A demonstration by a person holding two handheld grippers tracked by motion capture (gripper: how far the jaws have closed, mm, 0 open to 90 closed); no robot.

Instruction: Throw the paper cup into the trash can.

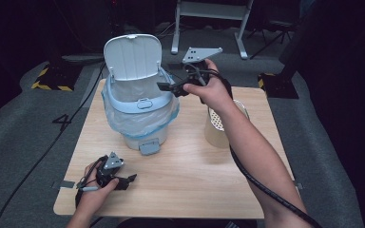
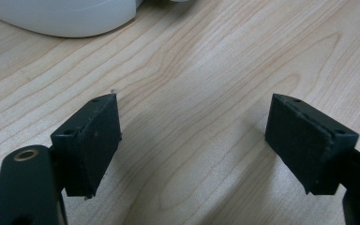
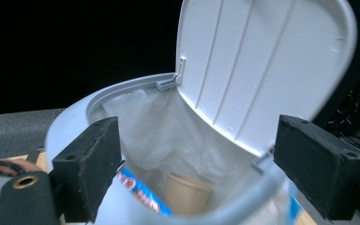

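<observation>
High view first: a small white pedal bin (image 1: 140,111) stands on the wooden table (image 1: 195,171), its lid (image 1: 133,56) tipped up and back, a thin plastic liner (image 1: 123,118) folded over its rim. The right gripper (image 1: 167,87) is held at the bin's rim on the right side, its black jaws pointing toward the opening. Just right of the bin, partly behind the person's forearm, stands a tan cup-like container (image 1: 218,128). The left gripper (image 1: 129,180) rests low on the table near its front edge, well apart from the bin.

Left gripper view: the jaws stand wide apart with bare wood grain between them — nothing is held. A curve of the bin's white base (image 2: 61,16) shows at the top left.

Right gripper view: the jaws are spread wide and empty, looking into the lined bin. Inside lie a paper cup (image 3: 187,192) and a blue-and-white wrapper (image 3: 143,194) — both below the jaws and free of them. The raised lid (image 3: 262,61) stands at upper right.
</observation>
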